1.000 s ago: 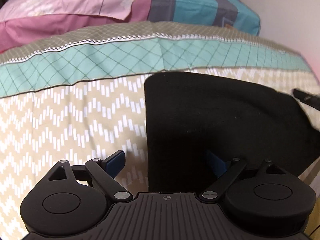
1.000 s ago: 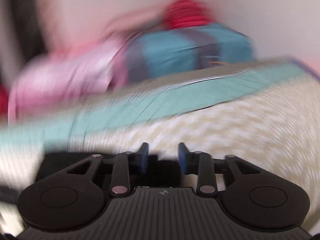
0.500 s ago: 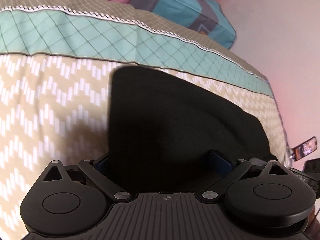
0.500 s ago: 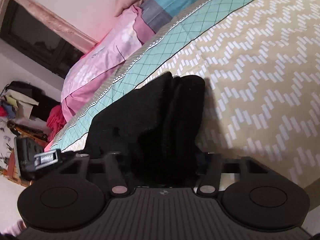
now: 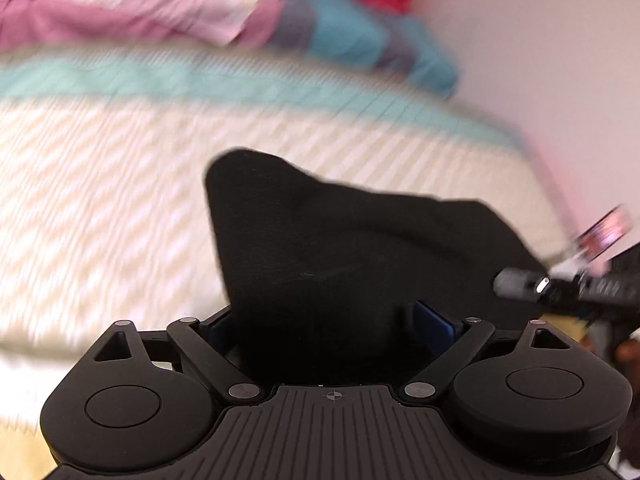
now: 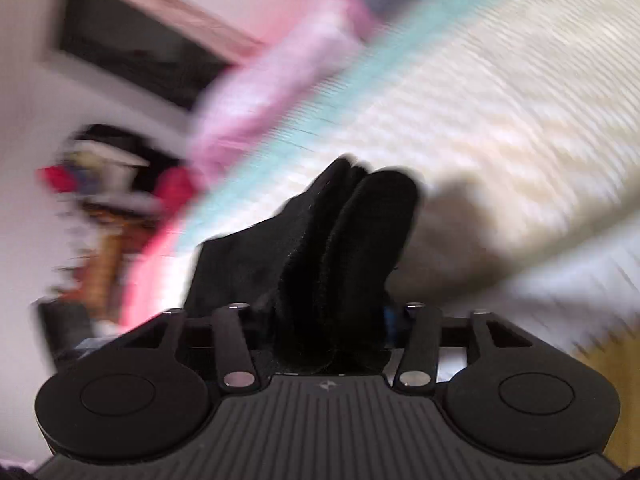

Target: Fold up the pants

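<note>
While both views blur, each gripper (image 5: 332, 322) (image 6: 320, 320) holds the black pants (image 5: 340, 248), the right's jaws just widening.

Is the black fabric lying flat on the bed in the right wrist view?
No, the black pants stand bunched up between the right tongs.

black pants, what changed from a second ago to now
A second ago the black pants lay flat on the bedspread beside the open left gripper. Now the folded cloth sits between both grippers and looks lifted off the bed. The right gripper has just been opening, cloth between its fingers. The bedding looks unchanged.
</note>
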The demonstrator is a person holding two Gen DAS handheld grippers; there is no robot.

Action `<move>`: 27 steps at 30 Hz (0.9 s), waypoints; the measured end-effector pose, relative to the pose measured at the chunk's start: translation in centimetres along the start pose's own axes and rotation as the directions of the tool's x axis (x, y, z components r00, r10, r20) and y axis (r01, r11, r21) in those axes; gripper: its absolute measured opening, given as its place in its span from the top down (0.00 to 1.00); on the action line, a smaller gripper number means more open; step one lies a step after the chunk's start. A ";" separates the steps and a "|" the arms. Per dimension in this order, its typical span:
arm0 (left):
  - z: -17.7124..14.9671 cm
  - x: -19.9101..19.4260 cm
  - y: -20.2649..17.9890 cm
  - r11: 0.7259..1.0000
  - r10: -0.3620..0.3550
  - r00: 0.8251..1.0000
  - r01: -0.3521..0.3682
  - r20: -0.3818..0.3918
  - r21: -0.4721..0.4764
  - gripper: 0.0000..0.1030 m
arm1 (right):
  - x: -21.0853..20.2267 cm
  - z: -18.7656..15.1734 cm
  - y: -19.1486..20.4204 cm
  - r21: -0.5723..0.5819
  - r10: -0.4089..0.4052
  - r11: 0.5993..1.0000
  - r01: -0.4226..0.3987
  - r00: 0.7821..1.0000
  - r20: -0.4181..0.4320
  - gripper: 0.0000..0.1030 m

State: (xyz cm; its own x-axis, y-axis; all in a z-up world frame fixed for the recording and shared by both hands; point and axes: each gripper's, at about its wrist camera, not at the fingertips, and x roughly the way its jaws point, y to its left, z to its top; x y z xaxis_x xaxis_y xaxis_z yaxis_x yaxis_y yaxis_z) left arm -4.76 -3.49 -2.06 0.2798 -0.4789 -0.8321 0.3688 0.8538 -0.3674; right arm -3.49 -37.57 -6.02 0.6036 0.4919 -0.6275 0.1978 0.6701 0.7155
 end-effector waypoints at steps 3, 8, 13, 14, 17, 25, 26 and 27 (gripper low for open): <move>-2.5 2.5 1.5 0.979 0.200 0.975 -0.202 -0.101 -0.019 0.00 | 0.7 -1.5 -1.5 0.071 -0.131 0.989 0.129 0.991 0.032 0.27; -3.4 0.1 1.9 0.965 0.239 0.967 -0.246 -0.083 -0.087 0.00 | -1.6 -3.4 -1.8 0.128 -0.188 0.976 0.176 0.978 0.093 0.28; -4.5 -3.3 1.4 0.937 0.340 0.938 -0.344 -0.076 -0.064 0.00 | -4.8 -5.0 -1.5 0.165 -0.320 0.941 0.296 0.936 0.144 0.23; -4.8 -3.8 1.3 0.923 0.377 0.923 -0.382 -0.079 -0.055 0.00 | -5.1 -5.5 -1.5 0.169 -0.384 0.918 0.360 0.911 0.146 0.23; -5.9 -5.2 0.6 0.875 0.483 0.873 -0.484 -0.072 0.001 0.00 | -5.6 -7.3 -0.5 0.092 -0.463 0.886 0.454 0.877 0.128 0.22; -7.7 -6.9 -1.4 0.864 0.503 0.862 -0.500 -0.058 0.058 0.00 | -2.4 -11.6 7.3 -0.233 -0.473 0.840 0.489 0.872 0.125 0.14; -7.9 -6.6 -1.6 0.864 0.502 0.862 -0.499 -0.061 0.064 0.00 | -1.9 -12.1 8.3 -0.277 -0.475 0.825 0.492 0.870 0.132 0.12; -7.9 -6.3 -1.9 0.865 0.502 0.863 -0.498 -0.065 0.070 0.00 | -1.8 -12.5 9.3 -0.313 -0.476 0.811 0.494 0.868 0.139 0.12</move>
State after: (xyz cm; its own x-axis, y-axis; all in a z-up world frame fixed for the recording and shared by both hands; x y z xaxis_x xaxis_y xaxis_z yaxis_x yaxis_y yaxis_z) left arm -14.22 -0.42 0.61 0.3692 0.0285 -0.9289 0.2416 0.9622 0.1255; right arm -12.38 -25.30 -2.12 0.5376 0.0310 -0.8426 0.2174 0.9604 0.1740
